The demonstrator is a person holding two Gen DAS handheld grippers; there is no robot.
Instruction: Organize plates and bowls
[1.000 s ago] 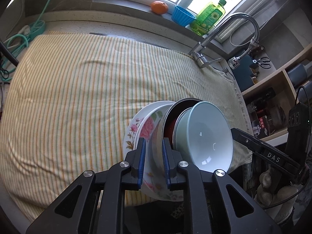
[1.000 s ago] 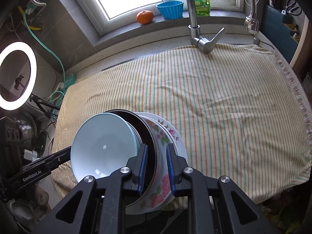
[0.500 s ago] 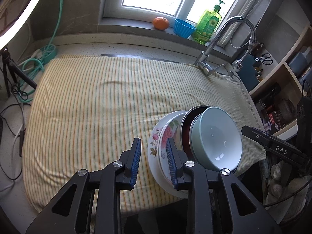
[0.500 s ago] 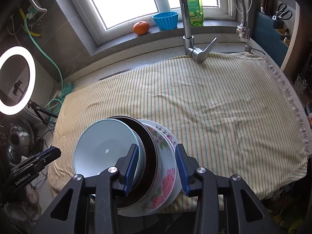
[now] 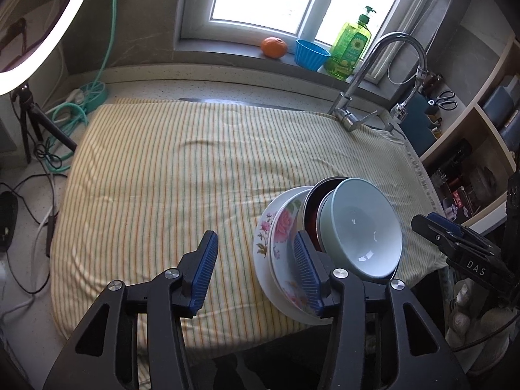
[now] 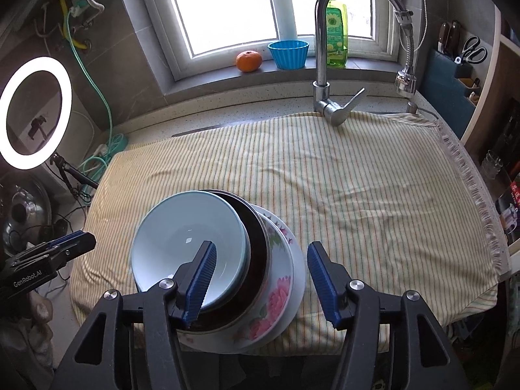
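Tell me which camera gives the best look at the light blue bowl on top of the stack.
The left wrist view. There the bowl shows its whole rim and inside, with nothing across it. In the right wrist view the same bowl is larger, but one finger of the open right claw covers its lower part.

Both grippers' fingers (image 5: pixel 204 269) (image 6: pixel 320 276) now spread, off the dish stack (image 6: pixel 276 260).

Nested dishes (image 6: pixel 227 260) on cloth's (image 6: pixel 357 195) near edge
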